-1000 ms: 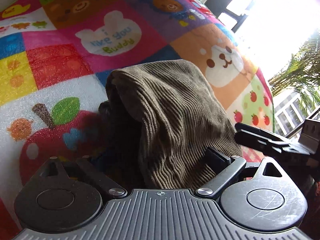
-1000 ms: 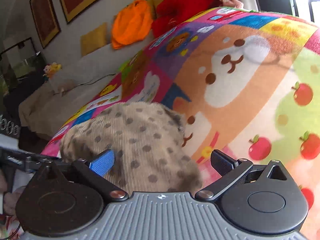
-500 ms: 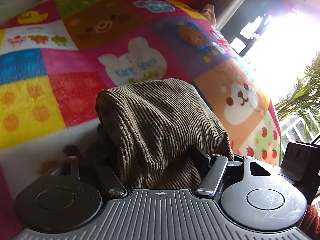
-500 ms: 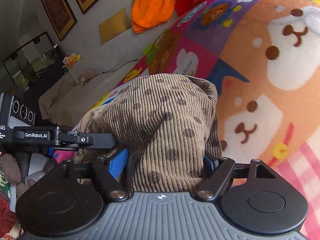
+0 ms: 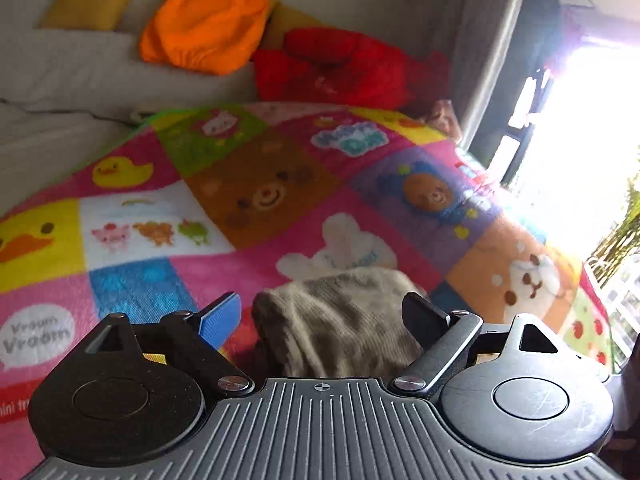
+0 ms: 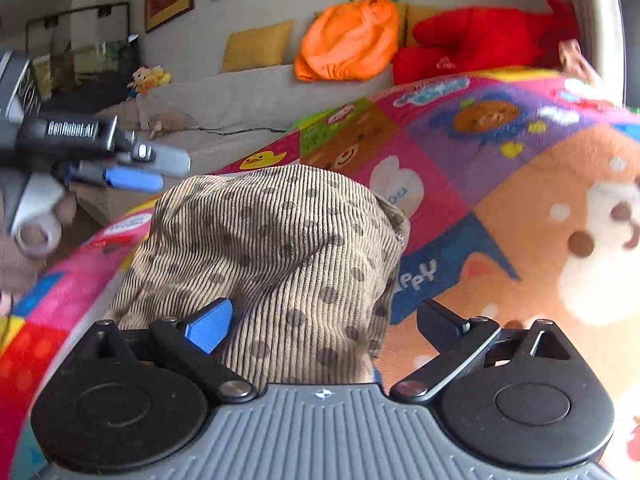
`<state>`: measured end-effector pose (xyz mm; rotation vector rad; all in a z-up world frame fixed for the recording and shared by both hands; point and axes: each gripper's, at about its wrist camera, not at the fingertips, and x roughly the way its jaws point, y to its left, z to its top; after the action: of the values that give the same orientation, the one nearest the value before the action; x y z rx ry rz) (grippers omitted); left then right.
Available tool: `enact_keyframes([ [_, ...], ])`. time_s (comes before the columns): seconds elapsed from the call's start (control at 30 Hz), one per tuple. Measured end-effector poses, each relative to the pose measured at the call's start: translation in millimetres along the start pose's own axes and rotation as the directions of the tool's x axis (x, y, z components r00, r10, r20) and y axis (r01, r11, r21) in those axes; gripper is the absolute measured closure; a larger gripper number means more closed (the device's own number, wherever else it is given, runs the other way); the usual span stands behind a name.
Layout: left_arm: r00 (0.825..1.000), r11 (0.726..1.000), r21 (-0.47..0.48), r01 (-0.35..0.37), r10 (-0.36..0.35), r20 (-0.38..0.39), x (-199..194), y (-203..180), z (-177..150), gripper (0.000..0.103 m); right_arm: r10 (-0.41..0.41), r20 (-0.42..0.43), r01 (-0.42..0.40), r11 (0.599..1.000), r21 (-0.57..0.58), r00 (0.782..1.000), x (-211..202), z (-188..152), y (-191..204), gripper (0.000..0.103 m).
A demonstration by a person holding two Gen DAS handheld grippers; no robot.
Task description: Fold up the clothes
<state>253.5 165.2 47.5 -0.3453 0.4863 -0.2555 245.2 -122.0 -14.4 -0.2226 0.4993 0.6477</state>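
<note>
Both tongs are spread wide, gripping nothing. The left tongs [image 5: 324,314] hang just above the folded corduroy garment [image 6: 276,256], which sits bunched on the patchwork blanket [image 5: 280,200] right between and ahead of the fingers, not touching as far as I can tell. The right tongs [image 6: 326,322] are the same deal, blue pad over the cloth. Beyond both: orange cushion [image 5: 208,20], red plush [image 5: 340,64], sofa behind.
</note>
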Motion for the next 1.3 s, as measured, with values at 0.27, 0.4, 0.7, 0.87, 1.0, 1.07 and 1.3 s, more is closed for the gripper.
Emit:
enact_keyframes([
  [0.27, 0.969, 0.988, -0.105, 0.111, -0.131, -0.209, 106.5, -10.4, -10.6, 0.008, 0.218, -0.104, -0.223, 0.974, -0.034, 0.97, 17.6, 10.8, 44.1, 0.0],
  [0.4, 0.972, 0.996, -0.05, 0.079, -0.089, -0.218, 134.3, -7.6, -12.9, 0.007, 0.225, -0.112, -0.23, 0.973, -0.029, 0.968, 18.1, 10.7, 37.3, 0.0],
  [0.7, 0.979, 0.98, -0.122, 0.159, -0.172, -0.109, 62.7, 20.2, -6.0, 0.007, -0.023, 0.04, 0.017, 0.99, 0.142, 0.999, -11.0, 56.3, -47.2, 0.0],
  [0.87, 0.979, 0.98, -0.165, 0.115, -0.14, -0.147, 75.3, 37.7, -15.7, 0.007, -0.158, 0.019, 0.156, 0.985, 0.072, 0.987, 51.8, 68.6, -48.3, 0.0],
  [1.0, 0.979, 0.978, -0.19, 0.086, -0.118, -0.164, 94.4, 47.0, -18.5, 0.007, -0.253, -0.056, 0.251, 0.967, -0.044, 0.966, 115.3, 65.6, -36.7, 0.001],
  [1.07, 0.98, 0.977, -0.193, 0.088, -0.119, -0.159, 98.0, 49.0, -17.9, 0.007, -0.216, -0.081, 0.22, 0.975, 0.039, 0.973, 123.0, 62.2, -49.6, 0.001],
  [1.3, 0.983, 0.977, -0.193, 0.093, -0.12, -0.139, 93.0, 53.4, -19.5, 0.007, -0.204, -0.041, 0.208, 0.966, 0.154, 0.978, 66.3, 42.4, -57.6, 0.0],
])
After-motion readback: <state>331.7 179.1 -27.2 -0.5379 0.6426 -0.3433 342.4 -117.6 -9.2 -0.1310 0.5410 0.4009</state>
